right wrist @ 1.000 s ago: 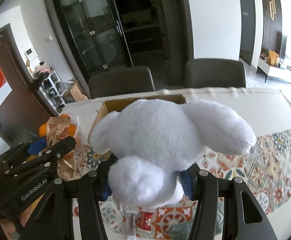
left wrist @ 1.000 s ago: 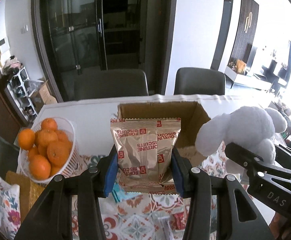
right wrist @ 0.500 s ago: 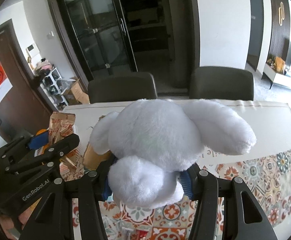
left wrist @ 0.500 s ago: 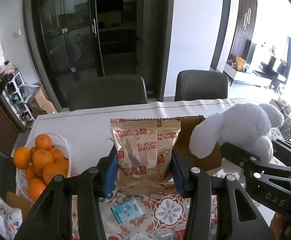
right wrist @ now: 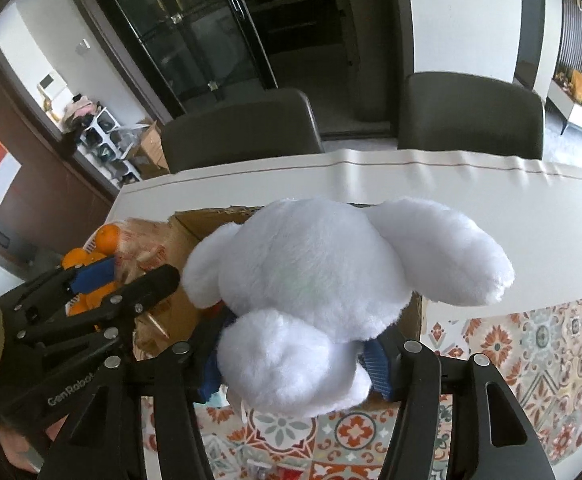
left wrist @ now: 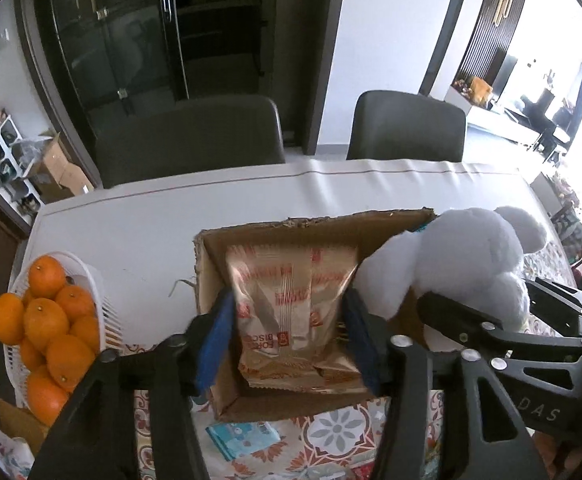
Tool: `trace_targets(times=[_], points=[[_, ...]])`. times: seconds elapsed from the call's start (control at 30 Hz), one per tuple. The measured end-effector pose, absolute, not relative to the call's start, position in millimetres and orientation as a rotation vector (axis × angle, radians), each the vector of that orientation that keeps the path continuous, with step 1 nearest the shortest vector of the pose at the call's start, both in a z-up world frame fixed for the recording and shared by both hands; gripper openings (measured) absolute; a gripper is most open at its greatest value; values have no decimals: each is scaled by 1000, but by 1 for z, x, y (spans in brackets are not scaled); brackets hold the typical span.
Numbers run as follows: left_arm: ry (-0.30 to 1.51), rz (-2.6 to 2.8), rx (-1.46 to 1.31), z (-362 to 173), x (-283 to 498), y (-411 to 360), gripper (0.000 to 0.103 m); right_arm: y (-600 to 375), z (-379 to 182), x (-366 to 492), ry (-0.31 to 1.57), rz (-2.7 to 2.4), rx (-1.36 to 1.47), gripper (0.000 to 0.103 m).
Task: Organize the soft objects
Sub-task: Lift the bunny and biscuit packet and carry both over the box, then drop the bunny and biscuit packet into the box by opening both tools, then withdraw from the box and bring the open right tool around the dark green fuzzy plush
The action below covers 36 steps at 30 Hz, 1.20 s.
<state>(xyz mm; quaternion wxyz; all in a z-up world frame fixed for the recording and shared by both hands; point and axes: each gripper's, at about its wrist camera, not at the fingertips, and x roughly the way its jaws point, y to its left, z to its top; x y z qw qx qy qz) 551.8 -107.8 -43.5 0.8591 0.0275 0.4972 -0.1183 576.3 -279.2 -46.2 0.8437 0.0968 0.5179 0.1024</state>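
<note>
My left gripper [left wrist: 289, 334] is shut on a gold biscuit packet [left wrist: 291, 304] and holds it down inside an open cardboard box [left wrist: 315, 228] on the table. My right gripper [right wrist: 295, 368] is shut on a white plush toy [right wrist: 319, 288], held over the box's right side; the toy also shows in the left wrist view [left wrist: 463, 264]. The box's far rim [right wrist: 211, 216] shows behind the toy, and the left gripper [right wrist: 103, 280] sits at the left of the right wrist view.
A white basket of oranges [left wrist: 47, 320] stands left of the box. A small blue packet [left wrist: 239, 438] lies on the patterned cloth [right wrist: 531, 352] in front of the box. Two dark chairs [left wrist: 195, 136] stand behind the white table [left wrist: 131, 220].
Both grippers have moved forward and down over the box. The biscuit packet has dropped from above the box into it. The plush toy has come over the box's right edge.
</note>
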Motion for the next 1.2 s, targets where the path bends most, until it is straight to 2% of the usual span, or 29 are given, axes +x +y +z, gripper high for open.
trace_targets(times=[0.1,0.17,0.23,0.33,0.53,0.9,1.2], points=[[1044,-225,68,-47,552,-109,67,-284,-53,578,1108,212,225,62],[1044,-219,72,-48,550,-108,67,-284,-54,577,1102,197,214,67],[1036,-205,83,-47,545,-107,73,-283,-52,575,1087,190,194,74],[1006,-193,90,-39,536,-103,78,-281,-42,567,1049,162,146,74],[930,-164,83,-15,503,-97,82,-280,-16,540,981,111,117,74],[864,-154,92,14,438,-102,82,-301,21,462,854,1,139,74],[866,-188,115,15,385,-112,83,-319,23,406,849,-67,161,74]])
